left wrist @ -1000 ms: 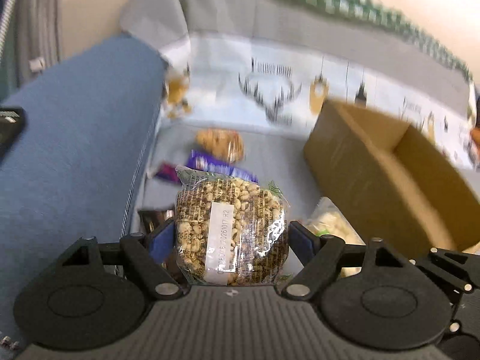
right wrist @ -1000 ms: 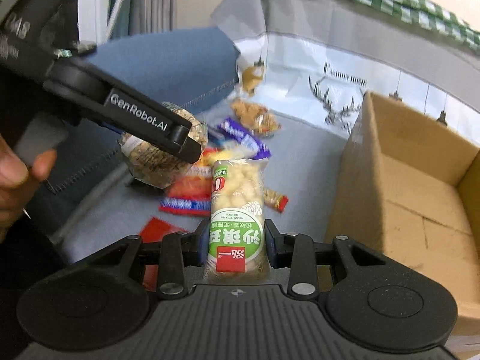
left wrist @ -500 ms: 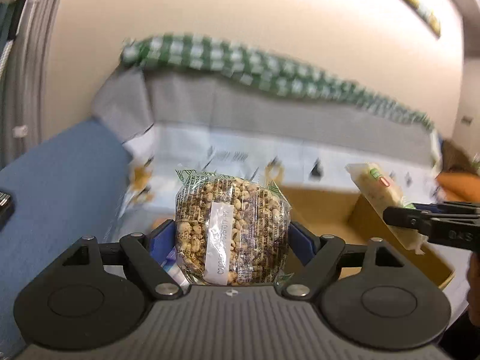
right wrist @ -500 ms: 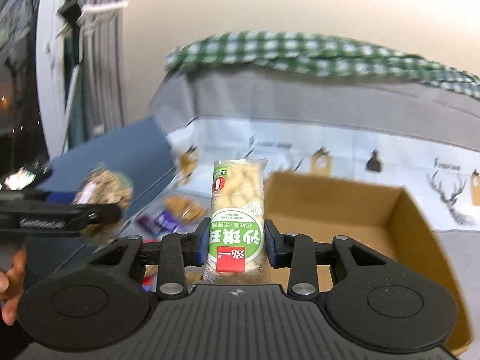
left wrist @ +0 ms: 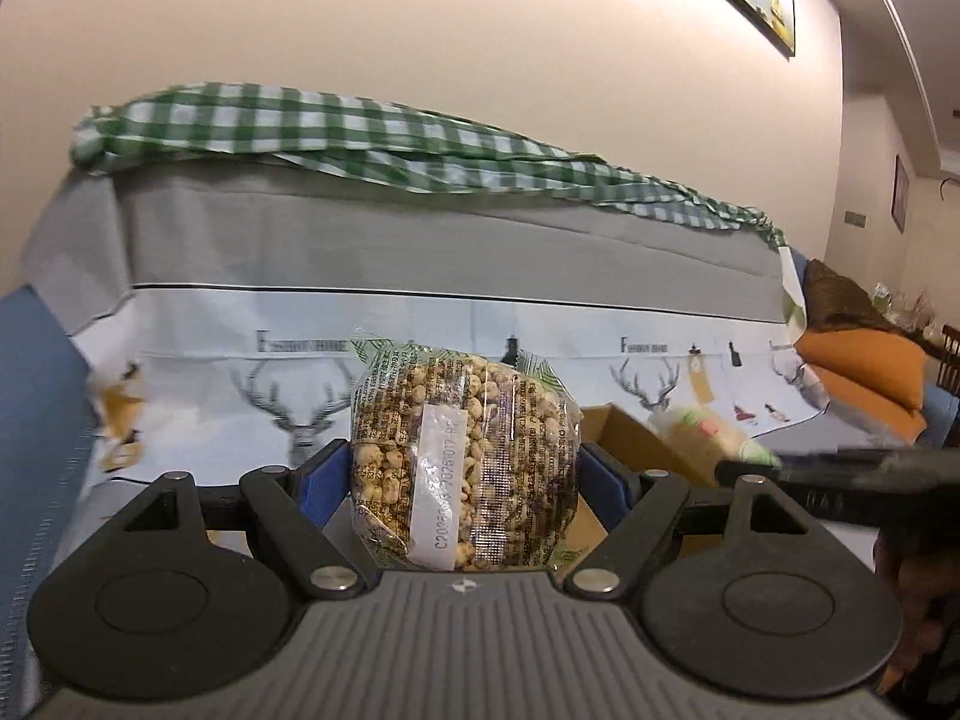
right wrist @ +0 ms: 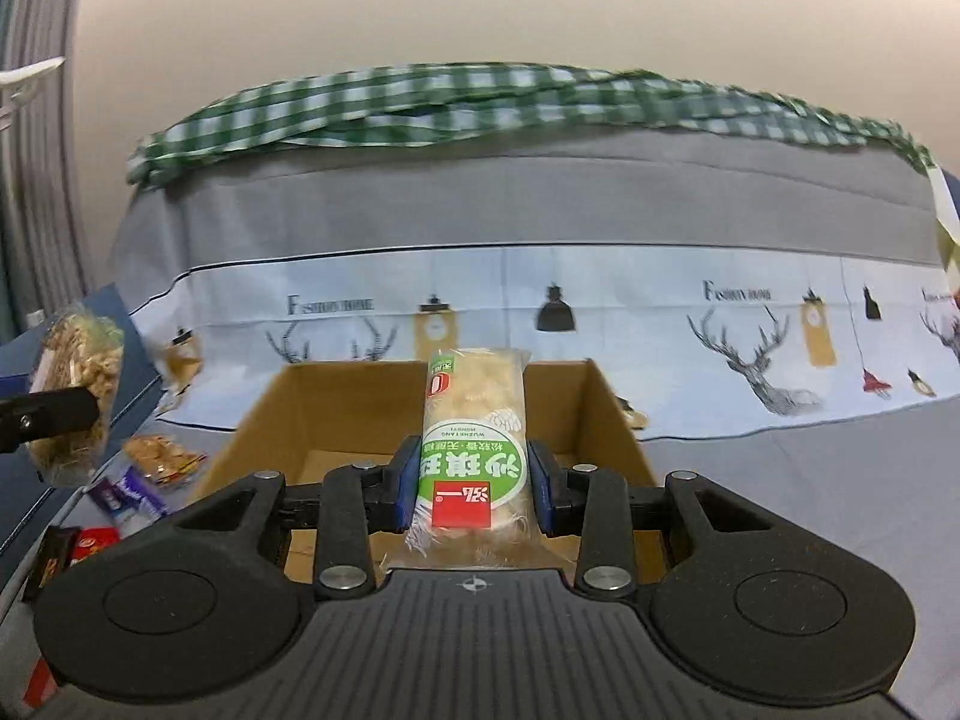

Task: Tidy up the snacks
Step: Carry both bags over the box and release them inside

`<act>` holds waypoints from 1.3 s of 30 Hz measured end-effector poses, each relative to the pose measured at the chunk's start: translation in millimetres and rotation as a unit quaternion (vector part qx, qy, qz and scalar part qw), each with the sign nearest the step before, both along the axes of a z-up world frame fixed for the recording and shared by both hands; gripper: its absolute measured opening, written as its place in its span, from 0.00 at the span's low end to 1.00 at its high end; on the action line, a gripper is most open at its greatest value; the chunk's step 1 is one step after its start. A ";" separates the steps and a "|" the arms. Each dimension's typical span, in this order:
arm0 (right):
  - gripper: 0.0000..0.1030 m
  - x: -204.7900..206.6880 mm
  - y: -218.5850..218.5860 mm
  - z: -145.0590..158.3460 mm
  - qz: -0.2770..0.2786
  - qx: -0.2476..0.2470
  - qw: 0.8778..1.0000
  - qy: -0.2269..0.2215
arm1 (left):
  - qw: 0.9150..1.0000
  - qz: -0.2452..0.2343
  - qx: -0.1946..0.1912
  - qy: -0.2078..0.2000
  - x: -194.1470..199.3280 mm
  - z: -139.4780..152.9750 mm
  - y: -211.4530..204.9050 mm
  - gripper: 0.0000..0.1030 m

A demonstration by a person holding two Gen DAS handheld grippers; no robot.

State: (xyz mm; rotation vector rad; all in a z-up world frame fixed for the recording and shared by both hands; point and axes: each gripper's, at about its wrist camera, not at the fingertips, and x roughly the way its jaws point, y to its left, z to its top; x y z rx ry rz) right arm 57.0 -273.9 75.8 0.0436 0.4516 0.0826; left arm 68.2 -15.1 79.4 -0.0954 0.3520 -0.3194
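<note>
Nearest, in the right wrist view, the right gripper (right wrist: 474,483) has its jaws clamped on a tall clear packet w/ green label and pale puffed pieces (right wrist: 474,438), held upright just in front of the open brown cardboard box (right wrist: 336,408). In the left wrist view, the left gripper (left wrist: 465,474) has jaws set wide but pressed on both sides of a squat clear bag of tan puffed grain w/ white sticker (left wrist: 465,456), also held up in the air, w/ the box's corner visible just behind it. Box interior, as far as visible, looks bare, so neither packet is dropped in yet. Further left on the grey sofa cover (right wrist: 780,480), several snacks are left: a clear bag of golden pieces (right wrist: 162,456), a purple wrapper (right wrist: 126,495), a red packet (right wrist: 90,540). Judged: early stage, two items en route, rest to collect.
</note>
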 end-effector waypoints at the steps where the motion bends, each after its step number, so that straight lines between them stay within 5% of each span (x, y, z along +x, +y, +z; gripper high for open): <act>1: 0.36 1.0 -0.2 -2.1 -0.004 -0.004 1.000 0.003 | 1.000 -0.004 -0.001 0.002 2.7 -1.6 -5.7 0.82; 14: 0.36 2.9 -23.7 -10.1 -0.029 -0.020 0.999 0.017 | 0.997 -0.058 0.052 0.008 9.5 -22.9 -57.9 0.82; 39: 0.36 8.9 -10.5 -12.8 -0.023 -0.041 0.998 0.029 | 0.998 -0.040 0.013 0.045 17.7 -21.5 -47.1 0.82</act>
